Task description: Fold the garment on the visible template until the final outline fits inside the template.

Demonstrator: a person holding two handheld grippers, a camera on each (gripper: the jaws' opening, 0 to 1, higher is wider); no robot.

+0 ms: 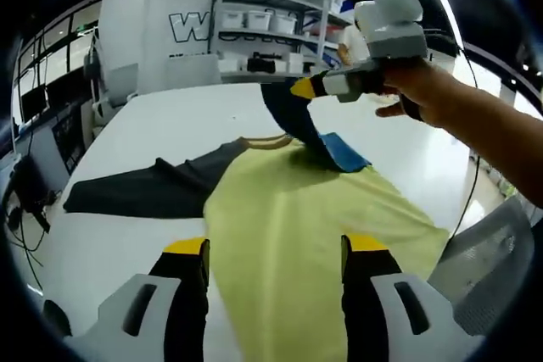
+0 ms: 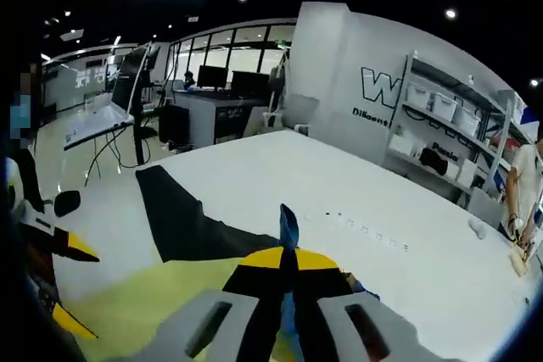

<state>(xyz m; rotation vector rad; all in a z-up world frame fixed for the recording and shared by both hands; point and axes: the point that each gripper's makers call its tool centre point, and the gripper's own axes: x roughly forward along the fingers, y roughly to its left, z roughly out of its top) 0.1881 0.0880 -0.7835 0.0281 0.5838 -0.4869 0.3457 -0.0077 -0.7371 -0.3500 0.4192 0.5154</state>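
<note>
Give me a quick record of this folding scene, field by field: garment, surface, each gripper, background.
garment: yellow-green shirt with dark grey sleeves, spread flat, tan collar
lifted part: dark blue sleeve, raised off the table
surface: white table
right gripper: shut on dark blue sleeve, held by a person's hand
left gripper: open, above the shirt body
other sleeve: dark grey sleeve lying flat, extended
background: white shelving unit with storage bins

Wall lettering (image 1: 188,26) partly behind shelving (image 1: 271,27).
</note>
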